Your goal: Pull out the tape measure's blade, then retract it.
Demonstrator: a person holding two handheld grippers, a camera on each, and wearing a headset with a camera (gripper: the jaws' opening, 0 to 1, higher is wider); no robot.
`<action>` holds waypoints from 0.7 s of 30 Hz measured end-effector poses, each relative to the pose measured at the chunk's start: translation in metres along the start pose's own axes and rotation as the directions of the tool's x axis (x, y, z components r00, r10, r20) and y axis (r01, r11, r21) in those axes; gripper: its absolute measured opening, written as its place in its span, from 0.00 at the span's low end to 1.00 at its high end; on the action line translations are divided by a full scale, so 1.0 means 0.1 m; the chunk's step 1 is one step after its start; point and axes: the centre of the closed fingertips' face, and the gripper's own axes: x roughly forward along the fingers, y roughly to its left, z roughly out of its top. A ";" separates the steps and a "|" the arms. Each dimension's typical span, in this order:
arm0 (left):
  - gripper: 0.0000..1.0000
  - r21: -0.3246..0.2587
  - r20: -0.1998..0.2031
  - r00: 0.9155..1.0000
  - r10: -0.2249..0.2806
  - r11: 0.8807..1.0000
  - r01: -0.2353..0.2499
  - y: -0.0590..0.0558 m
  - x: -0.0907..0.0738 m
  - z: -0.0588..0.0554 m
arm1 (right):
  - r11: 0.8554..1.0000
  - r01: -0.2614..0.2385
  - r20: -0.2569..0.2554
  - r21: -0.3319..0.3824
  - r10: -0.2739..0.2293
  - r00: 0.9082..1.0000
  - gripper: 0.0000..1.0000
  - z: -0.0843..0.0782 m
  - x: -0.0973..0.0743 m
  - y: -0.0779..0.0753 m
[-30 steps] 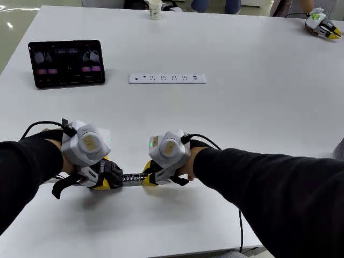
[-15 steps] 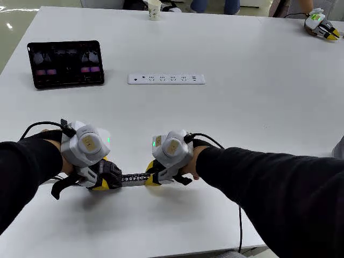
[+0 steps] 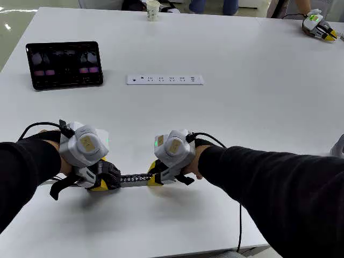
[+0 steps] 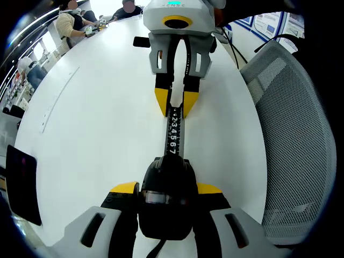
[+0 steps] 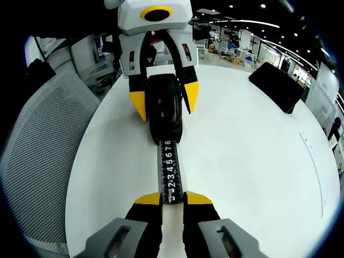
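Note:
The black tape measure case sits between the yellow-tipped jaws of my left gripper, which is shut on it. Its black blade with white numbers runs a short way across the white table to my right gripper. In the right gripper view, my right gripper is shut on the blade's end, with the case beyond. From the head view, the left gripper and right gripper face each other near the table's front edge, the blade between them.
A dark tablet stands at the back left. A white power strip lies mid-table and a paper cup stands at the far edge. Another person's gripper is at the far right corner. A grey mesh chair stands beside the table.
My right gripper has drawn slightly to the right, so a little more blade shows between the grippers. The left gripper has held still with the case.

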 end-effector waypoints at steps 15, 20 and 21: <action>0.33 0.001 0.002 1.000 0.002 1.000 -0.002 -0.01 -0.01 0.01 | 1.000 0.000 -0.007 -0.005 0.000 1.000 0.10 -0.06 -0.04 0.00; 0.33 0.002 0.002 1.000 0.002 1.000 -0.002 -0.01 -0.01 0.01 | 1.000 0.002 -0.007 -0.002 -0.002 1.000 0.10 -0.08 -0.05 0.00; 0.33 0.002 0.003 1.000 0.002 1.000 -0.002 -0.01 -0.01 0.01 | 1.000 0.002 -0.008 -0.003 -0.002 1.000 0.11 -0.08 -0.05 -0.01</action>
